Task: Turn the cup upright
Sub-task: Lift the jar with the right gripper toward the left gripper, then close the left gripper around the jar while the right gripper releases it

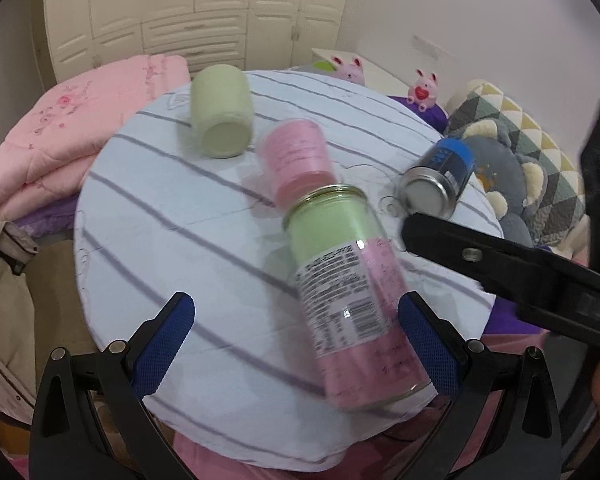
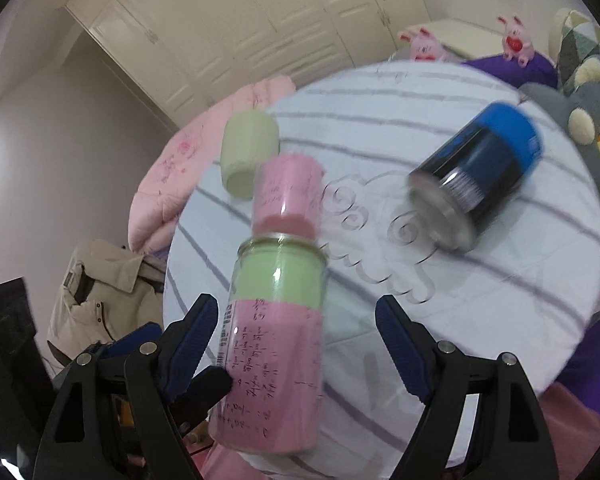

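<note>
You are holding both grippers — left (image 1: 296,344), right (image 2: 296,344) — low at near table (image 1: 148,248) edge, jaws spread wide, gripping nothing, flanking jar (image 1: 352,288) lying on side, likely lining up grab. Pink cup (image 1: 298,160) lying just behind jar, mouth away. Beyond: green cup (image 1: 220,114) and blue can (image 1: 440,176) also lying toppled.
</note>
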Tool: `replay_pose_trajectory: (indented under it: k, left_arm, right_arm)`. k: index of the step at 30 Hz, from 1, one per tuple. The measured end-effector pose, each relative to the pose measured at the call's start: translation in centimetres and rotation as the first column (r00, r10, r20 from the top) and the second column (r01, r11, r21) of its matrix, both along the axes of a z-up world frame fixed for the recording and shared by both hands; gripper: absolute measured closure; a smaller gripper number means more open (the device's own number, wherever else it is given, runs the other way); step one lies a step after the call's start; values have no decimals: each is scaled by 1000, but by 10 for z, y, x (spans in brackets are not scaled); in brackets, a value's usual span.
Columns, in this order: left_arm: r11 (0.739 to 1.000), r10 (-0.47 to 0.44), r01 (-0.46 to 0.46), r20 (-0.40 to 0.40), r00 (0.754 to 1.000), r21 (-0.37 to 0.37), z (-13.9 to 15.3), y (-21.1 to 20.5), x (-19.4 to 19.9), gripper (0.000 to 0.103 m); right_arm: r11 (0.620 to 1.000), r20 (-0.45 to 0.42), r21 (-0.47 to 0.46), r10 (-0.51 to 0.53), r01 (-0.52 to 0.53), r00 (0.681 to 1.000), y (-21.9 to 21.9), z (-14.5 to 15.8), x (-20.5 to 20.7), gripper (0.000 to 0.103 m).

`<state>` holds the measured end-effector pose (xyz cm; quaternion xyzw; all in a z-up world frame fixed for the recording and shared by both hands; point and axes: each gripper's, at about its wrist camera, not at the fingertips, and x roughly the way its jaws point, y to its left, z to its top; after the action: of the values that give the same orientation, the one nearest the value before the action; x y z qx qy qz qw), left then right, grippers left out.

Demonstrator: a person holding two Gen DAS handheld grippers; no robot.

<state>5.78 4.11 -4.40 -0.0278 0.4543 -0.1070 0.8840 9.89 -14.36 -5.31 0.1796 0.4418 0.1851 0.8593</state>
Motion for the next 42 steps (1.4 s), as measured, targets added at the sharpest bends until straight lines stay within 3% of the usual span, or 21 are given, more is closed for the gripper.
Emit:
replay_pose_trajectory:
  k: [7,18,24,28,40,42]
  left_arm:
    - [1000,9,-7,-62,998,17,-8,-27,15,0]
    - [997,73,-65,-171,983,51,-26,-53,36,0]
    - [993,120,-118,-241,963,26,-38,-47,50,0]
    - [992,118,-125,-323,939,-1,-43,-44,61,0]
    - [991,107,-131,-409,906,-32,-42,-33,75,0]
    - [988,130,-151,-397,908,-22,-40,-31,76,7]
  right_arm:
    - [1000,62,-27,-9,10,998,-45,10,-12,21]
    - [999,69,-37,27,-25,997,-79,-12,-13,21]
    - [999,75,-8,53,-52,996,-94,-21,-12,21]
    - [995,66,6,95,-95,993,-93,-28,-11,21]
    - [967,74,-2,254,-254,964,-64,-37,-17,21]
    - [963,75,-1,268,-268,961,-59,-37,-19,21]
